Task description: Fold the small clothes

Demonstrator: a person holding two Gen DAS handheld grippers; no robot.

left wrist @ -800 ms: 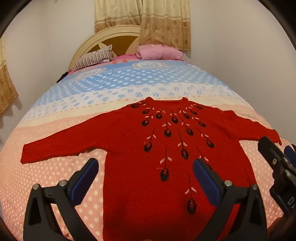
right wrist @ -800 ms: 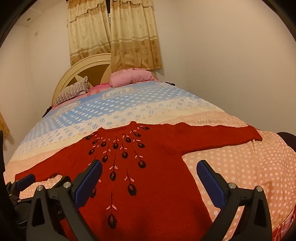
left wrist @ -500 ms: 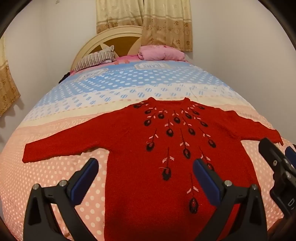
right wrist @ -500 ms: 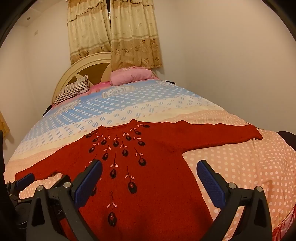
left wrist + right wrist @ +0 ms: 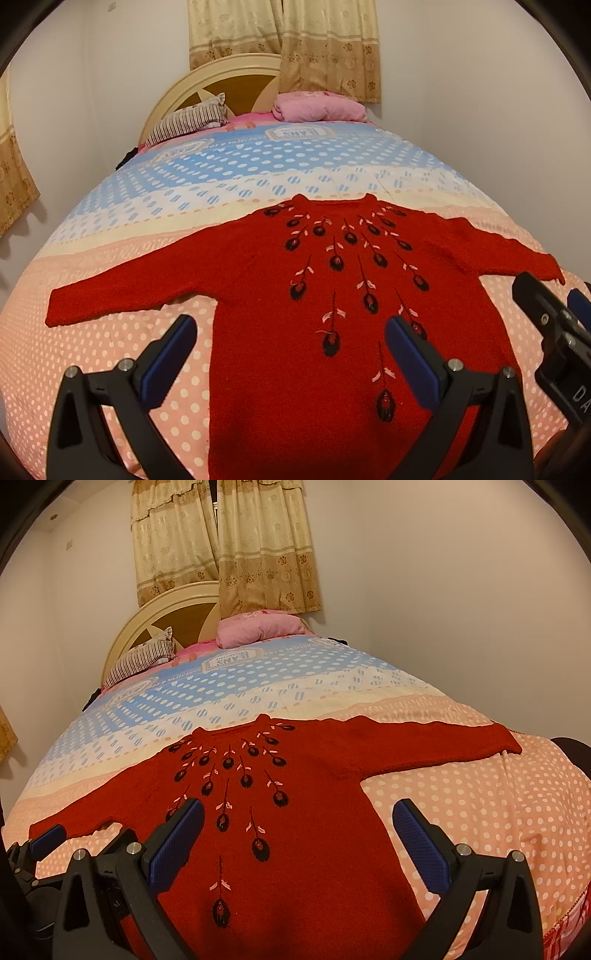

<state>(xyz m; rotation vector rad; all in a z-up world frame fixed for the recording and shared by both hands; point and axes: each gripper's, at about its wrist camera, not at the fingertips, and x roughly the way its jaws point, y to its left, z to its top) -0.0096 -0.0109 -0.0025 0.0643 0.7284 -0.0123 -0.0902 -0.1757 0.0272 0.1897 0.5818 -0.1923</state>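
- We've got the red sweater point(image 5: 295, 332) spread flat and face up on the bed point(image 5: 110, 369), hem at the near edge, neckline toward the headboard point(image 5: 207, 74), both sleeves out toward the side edges.
- Nothing folded yet, we'd say; a sleeve looks the likely first fold.
- To do it well, we pinch right at a cuff, lift low, and lay the sleeve straight across the chest without dragging the body.
- Our left gripper point(image 5: 291, 354) hovers over the lower left of the sweater, jaws spread wide, gripping nothing.
- Our right gripper point(image 5: 299, 838) hangs over the lower right, equally wide apart, empty, touching no fabric.
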